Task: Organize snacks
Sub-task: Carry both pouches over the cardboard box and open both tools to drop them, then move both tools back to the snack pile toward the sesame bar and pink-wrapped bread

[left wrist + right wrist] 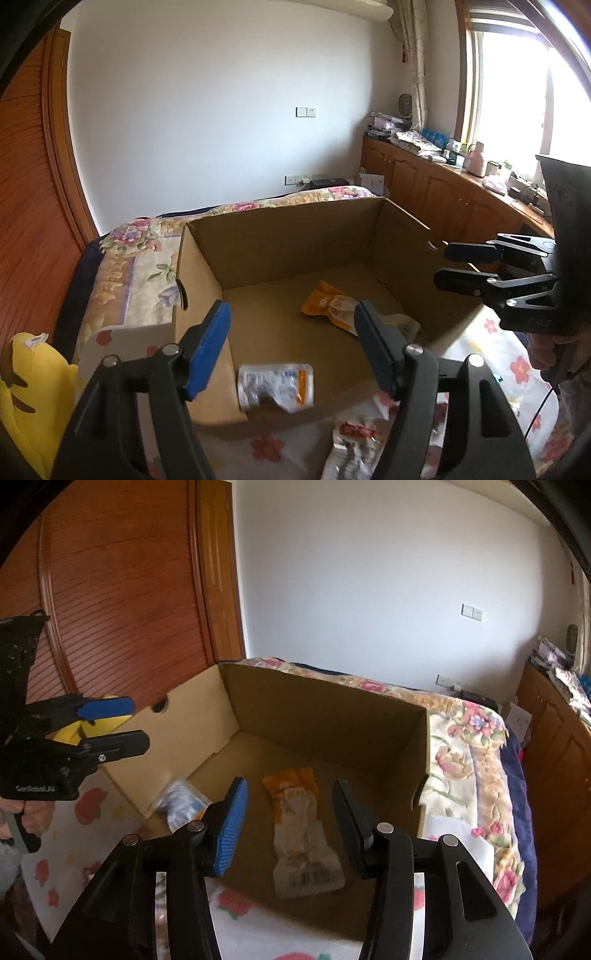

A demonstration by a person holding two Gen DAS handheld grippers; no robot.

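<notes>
Both jaws parted, empty, orange snack packet (295,794) in cardboard box (325,709), blurred white packet (275,386)

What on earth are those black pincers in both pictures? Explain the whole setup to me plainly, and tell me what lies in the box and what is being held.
There is no robot here. A person holds a two-fingered tool in each hand, and each tool carries a wide-angle camera looking forward along its fingers. One picture comes from the left hand-held gripper, the other from the right hand-held gripper; each camera also catches the other tool off to the side.

Both point down into an open cardboard box on a flowered bedspread. In the box lie an orange-and-white snack packet and a white-and-blue packet by the near edge. A red-and-white packet seems to lie outside, on the bedspread.

Both grippers stand open and hold nothing.
</notes>
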